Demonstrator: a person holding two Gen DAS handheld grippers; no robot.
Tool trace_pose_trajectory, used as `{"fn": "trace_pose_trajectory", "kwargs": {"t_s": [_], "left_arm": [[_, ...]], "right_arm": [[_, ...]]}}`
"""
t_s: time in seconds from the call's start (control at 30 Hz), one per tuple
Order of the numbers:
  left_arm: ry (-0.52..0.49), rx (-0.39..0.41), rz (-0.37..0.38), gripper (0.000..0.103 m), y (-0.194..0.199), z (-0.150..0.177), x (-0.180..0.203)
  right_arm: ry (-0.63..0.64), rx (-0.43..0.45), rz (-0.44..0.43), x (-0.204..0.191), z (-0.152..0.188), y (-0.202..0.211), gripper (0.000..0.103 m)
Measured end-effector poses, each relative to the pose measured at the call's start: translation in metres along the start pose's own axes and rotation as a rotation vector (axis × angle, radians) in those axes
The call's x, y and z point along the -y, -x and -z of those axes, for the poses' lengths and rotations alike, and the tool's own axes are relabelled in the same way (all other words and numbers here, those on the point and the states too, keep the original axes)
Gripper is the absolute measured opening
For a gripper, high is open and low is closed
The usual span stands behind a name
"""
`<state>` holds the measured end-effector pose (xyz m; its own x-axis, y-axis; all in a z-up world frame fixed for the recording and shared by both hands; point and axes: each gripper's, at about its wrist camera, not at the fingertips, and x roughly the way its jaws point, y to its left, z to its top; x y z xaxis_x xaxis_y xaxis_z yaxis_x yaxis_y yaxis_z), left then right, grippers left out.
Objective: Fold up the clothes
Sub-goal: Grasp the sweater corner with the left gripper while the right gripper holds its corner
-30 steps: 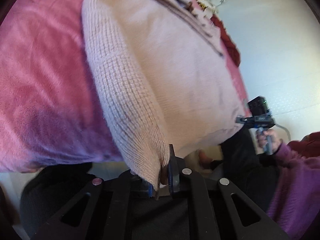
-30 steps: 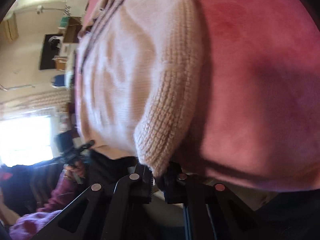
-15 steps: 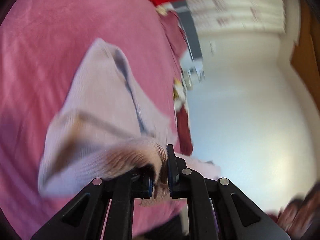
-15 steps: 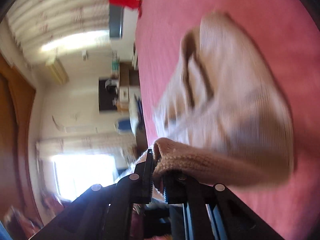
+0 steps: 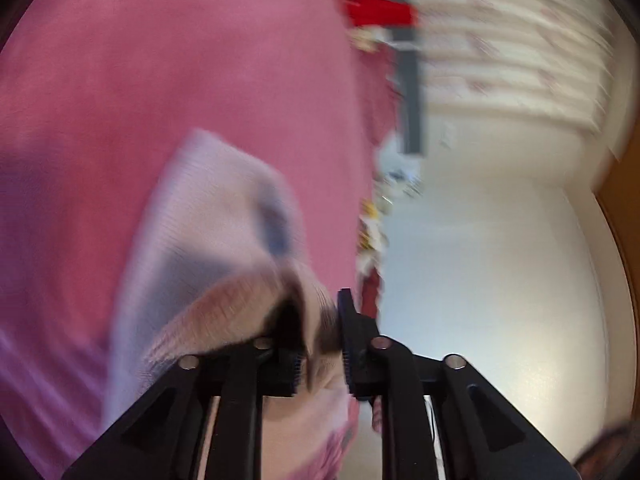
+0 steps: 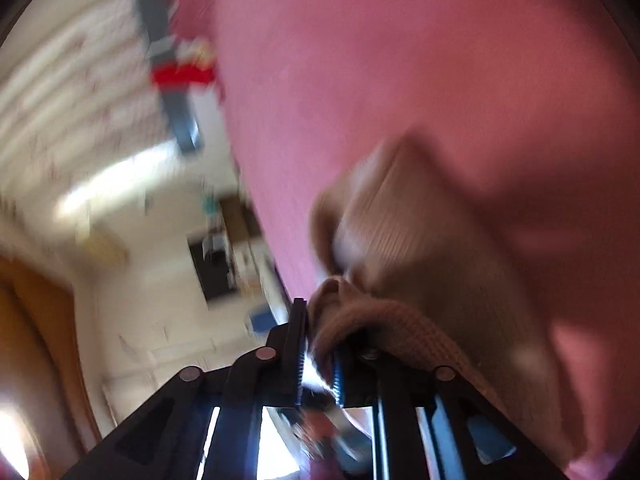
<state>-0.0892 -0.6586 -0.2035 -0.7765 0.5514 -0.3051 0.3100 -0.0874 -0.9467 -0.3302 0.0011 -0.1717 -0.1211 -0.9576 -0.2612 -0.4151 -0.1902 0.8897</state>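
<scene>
A pale pink knit sweater (image 5: 208, 220) lies folded over on the pink bed cover (image 5: 160, 60). Its ribbed hem edge runs into my left gripper (image 5: 320, 352), whose jaws are opening. The knit sits loosely between them, with a dark gap beside the left pad. In the right wrist view the same sweater (image 6: 420, 248) looks tan on the cover (image 6: 400, 60). My right gripper (image 6: 318, 372) is also opening. The knit edge drapes over its right finger and light shows between the pads. Both views are blurred by motion.
The bed's edge runs next to a pale floor (image 5: 480, 280), with small cluttered items along it. A red item (image 5: 376, 14) sits at the far end of the bed. A dark cabinet (image 6: 212, 264) and an orange-brown door (image 6: 36, 340) stand across the room.
Both grippers carried the sweater's hem from the near bed edge forward over the garment, folding it. The jaws, shut on the knit before, now stand apart.
</scene>
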Motion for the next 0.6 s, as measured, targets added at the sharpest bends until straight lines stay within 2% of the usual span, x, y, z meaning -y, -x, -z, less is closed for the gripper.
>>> {"fn": "trace_pose_trajectory", "kwargs": {"t_s": [0.03, 0.1, 0.17, 0.23, 0.37, 0.4, 0.43, 0.5, 0.57, 0.6], "left_arm": [[0.124, 0.03, 0.026, 0.023, 0.002, -0.007, -0.02], [0.248, 0.065, 0.115, 0.023, 0.008, -0.01, -0.041], [0.203, 0.073, 0.102, 0.032, 0.012, -0.013, -0.032], [0.137, 0.068, 0.086, 0.051, 0.013, -0.019, -0.016], [0.114, 0.092, 0.081, 0.069, 0.007, -0.03, 0.005], [0.112, 0.101, 0.076, 0.078, 0.006, -0.032, 0.009], [0.115, 0.106, 0.076, 0.081, 0.003, -0.033, 0.013], [0.141, 0.082, 0.121, 0.081, -0.006, -0.03, 0.018], [0.148, 0.044, 0.165, 0.081, -0.008, -0.028, 0.023], [0.154, 0.017, 0.195, 0.081, -0.013, -0.03, 0.027]], "right_arm": [[-0.041, 0.041, -0.026, 0.008, -0.009, 0.001, 0.02], [-0.074, 0.051, -0.055, 0.015, -0.019, -0.005, 0.021], [-0.038, 0.018, -0.057, 0.012, -0.018, -0.013, 0.022], [0.028, 0.003, -0.033, -0.001, -0.014, -0.019, 0.022], [0.131, 0.068, -0.031, -0.022, -0.019, -0.003, 0.024], [0.145, 0.093, -0.054, -0.025, -0.021, 0.002, 0.024], [0.163, 0.118, -0.069, -0.029, -0.023, 0.01, 0.024], [0.193, 0.154, -0.096, -0.035, -0.026, 0.02, 0.025], [0.226, 0.132, -0.113, -0.043, -0.02, 0.023, 0.025], [0.257, 0.104, -0.095, -0.048, -0.012, 0.023, 0.025]]}}
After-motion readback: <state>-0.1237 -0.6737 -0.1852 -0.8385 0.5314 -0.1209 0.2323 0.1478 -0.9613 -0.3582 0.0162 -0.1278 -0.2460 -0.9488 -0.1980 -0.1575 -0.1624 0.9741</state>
